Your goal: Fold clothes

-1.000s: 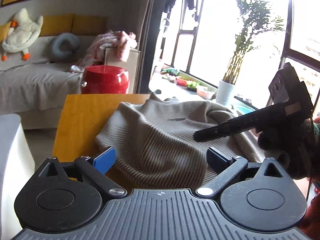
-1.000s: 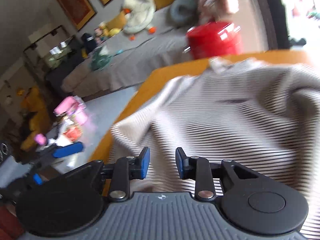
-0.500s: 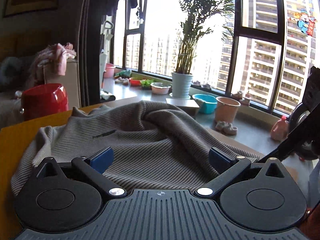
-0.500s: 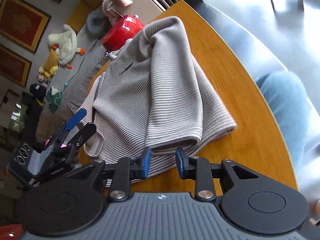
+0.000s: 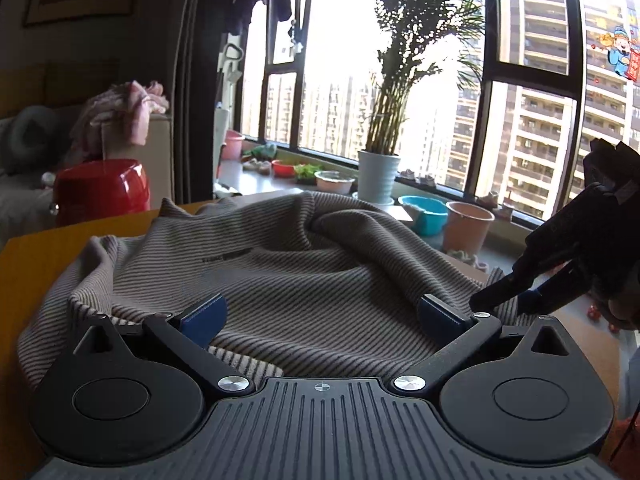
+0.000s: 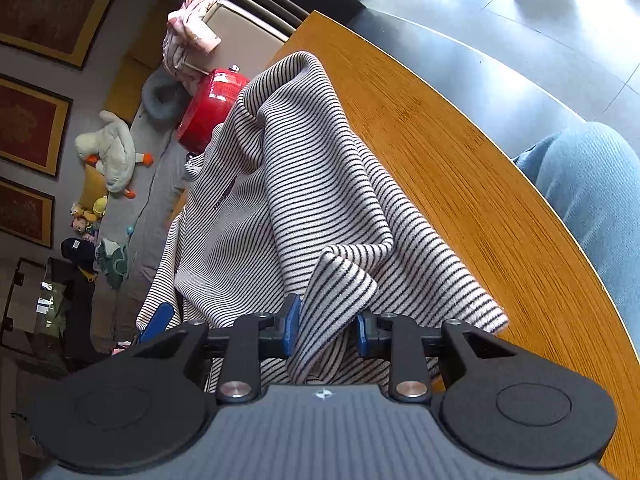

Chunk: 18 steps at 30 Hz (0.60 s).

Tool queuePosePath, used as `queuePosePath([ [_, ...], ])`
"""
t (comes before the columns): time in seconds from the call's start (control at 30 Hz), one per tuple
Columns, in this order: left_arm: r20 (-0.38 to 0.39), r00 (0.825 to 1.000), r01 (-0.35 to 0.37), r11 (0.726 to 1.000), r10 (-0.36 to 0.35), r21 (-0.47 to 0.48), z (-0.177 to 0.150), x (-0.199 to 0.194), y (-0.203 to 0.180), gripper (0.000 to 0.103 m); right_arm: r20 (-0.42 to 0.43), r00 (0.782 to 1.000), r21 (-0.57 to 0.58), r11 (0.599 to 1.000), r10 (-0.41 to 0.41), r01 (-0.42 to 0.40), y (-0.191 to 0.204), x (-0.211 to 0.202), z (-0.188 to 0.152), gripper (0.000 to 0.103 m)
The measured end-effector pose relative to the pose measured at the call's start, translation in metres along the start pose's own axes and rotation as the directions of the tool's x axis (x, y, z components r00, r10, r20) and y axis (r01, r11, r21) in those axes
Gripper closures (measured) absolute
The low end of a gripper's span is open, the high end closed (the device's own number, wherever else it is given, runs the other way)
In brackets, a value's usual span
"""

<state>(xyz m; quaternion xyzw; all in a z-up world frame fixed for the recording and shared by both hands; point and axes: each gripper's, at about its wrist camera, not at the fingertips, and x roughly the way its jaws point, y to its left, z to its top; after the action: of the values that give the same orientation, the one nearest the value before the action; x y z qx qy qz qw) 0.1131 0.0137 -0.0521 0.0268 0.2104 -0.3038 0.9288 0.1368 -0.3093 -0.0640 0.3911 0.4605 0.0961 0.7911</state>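
Observation:
A beige sweater with thin dark stripes [image 5: 280, 280] lies crumpled on the wooden table [image 6: 460, 152]. My left gripper [image 5: 320, 316] is open wide and low over the sweater's near edge, with cloth lying between its blue pads. My right gripper [image 6: 327, 328] is at the sweater's hem near the table's rounded edge. A raised fold of the sweater [image 6: 340, 280] stands in the narrow gap between its pads, which keep the same gap as before. The right gripper [image 5: 504, 304] also shows at the right of the left wrist view, tips down on the cloth.
A red stool [image 5: 100, 192] and a sofa with a plush duck [image 6: 112, 152] stand beyond the table's far end. A potted plant [image 5: 380, 180] and basins [image 5: 466, 222] line the window sill. A person's knee in jeans [image 6: 592, 184] is beside the table's edge.
My right gripper has come down onto the sweater's hem, and a fold now sits between its pads. The left gripper has dropped a little closer to the cloth and stays wide open.

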Motion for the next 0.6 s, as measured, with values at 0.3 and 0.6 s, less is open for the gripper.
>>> queuePosePath([
  [0.3,-0.031,0.999,0.021,1.0,-0.02,0.016,-0.005,-0.006,-0.001,0.0,0.147,0.983,-0.174,0.975,-0.111,0.136,0.02,-0.036,0.014,0.095],
  [0.6,-0.035,0.999,0.023,1.0,-0.023,-0.007,-0.006,-0.006,0.004,0.0,0.235,0.954,-0.153,0.962,-0.187,0.226,0.001,-0.06,0.015,0.081],
])
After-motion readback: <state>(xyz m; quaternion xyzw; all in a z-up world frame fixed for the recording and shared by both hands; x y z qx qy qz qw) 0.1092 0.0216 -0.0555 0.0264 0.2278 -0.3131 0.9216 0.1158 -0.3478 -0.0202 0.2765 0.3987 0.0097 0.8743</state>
